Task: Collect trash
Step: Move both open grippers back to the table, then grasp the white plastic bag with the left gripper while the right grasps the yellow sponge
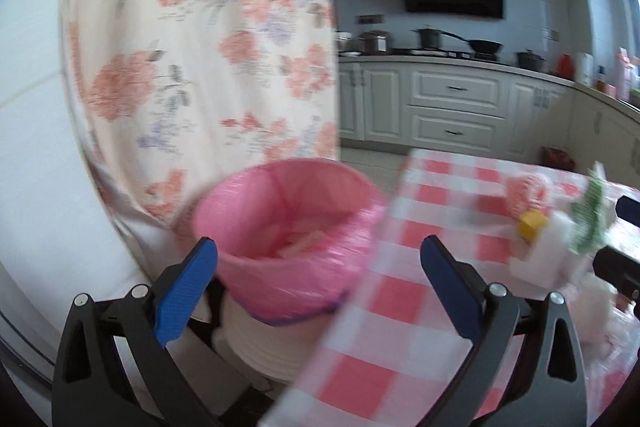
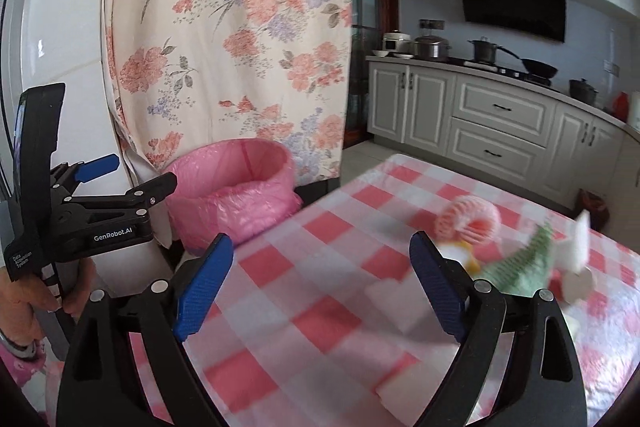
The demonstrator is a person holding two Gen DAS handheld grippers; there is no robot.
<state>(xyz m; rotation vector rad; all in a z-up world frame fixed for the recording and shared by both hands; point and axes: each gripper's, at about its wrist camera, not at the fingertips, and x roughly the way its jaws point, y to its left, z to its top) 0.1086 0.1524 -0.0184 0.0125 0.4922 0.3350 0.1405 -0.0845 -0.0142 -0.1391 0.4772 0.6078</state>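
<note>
A bin with a pink liner (image 1: 288, 291) (image 2: 240, 211) stands on the floor off the table's left corner, with pale scraps (image 1: 300, 243) inside. My left gripper (image 1: 318, 255) (image 2: 144, 171) hangs open and empty, its view spanning the bin and the edge of the red-checked tablecloth (image 1: 400, 307). My right gripper (image 2: 320, 247) is open and empty above the tablecloth (image 2: 320, 307). To its right lie a pink foam net (image 2: 468, 223) (image 1: 528, 191), a green foam net (image 2: 520, 263) (image 1: 588, 219), a yellow piece (image 1: 532, 223) and white foam pieces (image 1: 548, 259) (image 2: 576, 239), all blurred.
A floral curtain (image 1: 200, 47) (image 2: 240, 27) hangs right behind the bin. A white appliance wall (image 2: 60, 27) fills the left. Kitchen cabinets (image 2: 500, 119) with pots on the counter line the back. A hand (image 2: 40, 299) holds the left gripper's handle.
</note>
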